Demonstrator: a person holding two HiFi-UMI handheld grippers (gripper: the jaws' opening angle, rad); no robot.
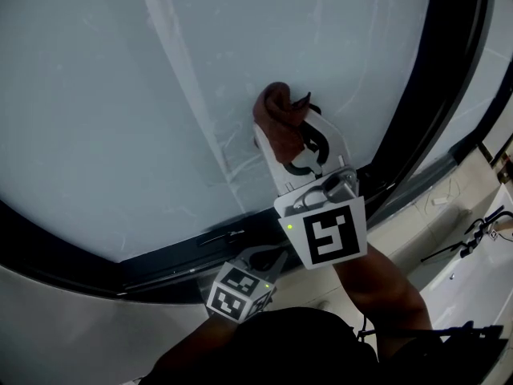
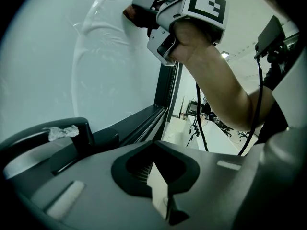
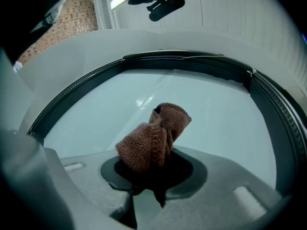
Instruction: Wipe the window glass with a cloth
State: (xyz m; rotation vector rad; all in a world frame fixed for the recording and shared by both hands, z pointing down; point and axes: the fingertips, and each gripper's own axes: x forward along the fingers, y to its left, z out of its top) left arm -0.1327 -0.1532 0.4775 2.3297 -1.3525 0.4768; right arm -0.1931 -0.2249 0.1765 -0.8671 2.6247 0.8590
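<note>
The window glass fills most of the head view as one wide pale pane, and a dark frame runs along its lower side and up its right side. The right gripper is raised against the pane, and its jaws are clamped on a brown cloth. In the right gripper view the cloth stands up out of the jaws as a bunched lump, and its far end is pressed on the glass. The cloth is in the lower right part of the pane, near the corner of the frame. To the left and above it there is much free glass, while below and to the right the frame is close. Some thin wet streaks lie on the glass just beside the cloth, on its left. The left gripper hangs lower, under the bottom rail of the frame and apart from the glass. In the left gripper view its jaws are brought together with nothing between them. The print that shows is a black-and-white square marker on the right cube and on the left cube. A small green light shines on the right cube.
</note>
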